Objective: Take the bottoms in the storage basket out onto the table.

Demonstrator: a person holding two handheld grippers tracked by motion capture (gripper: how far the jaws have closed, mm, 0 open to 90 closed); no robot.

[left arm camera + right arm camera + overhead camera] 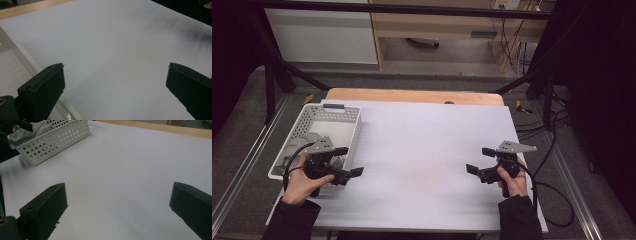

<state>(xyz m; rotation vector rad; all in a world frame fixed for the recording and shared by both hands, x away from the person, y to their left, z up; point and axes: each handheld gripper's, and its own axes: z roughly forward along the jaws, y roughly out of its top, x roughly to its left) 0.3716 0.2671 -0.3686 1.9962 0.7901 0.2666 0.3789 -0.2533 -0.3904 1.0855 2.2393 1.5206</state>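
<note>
A white perforated basket (354,131) stands at the table's left side with grey cloth (304,140) inside; the right gripper view shows the basket (57,141) and the cloth (37,131) at its top left. My left gripper (350,161) hovers at the basket's near right corner, jaws wide apart with nothing between them, pointing toward the table's middle. In its own view the left gripper (115,82) frames bare white tabletop. My right gripper (480,160) is open and empty at the table's right side, pointing left; in its own view the right gripper (118,205) also frames bare tabletop.
A white sheet (427,150) covers the table, with a wooden strip (412,95) showing along the far edge. Black frame bars and loose cables (542,125) lie beyond the right edge. The basket's rim (17,50) runs along the left of the left gripper view.
</note>
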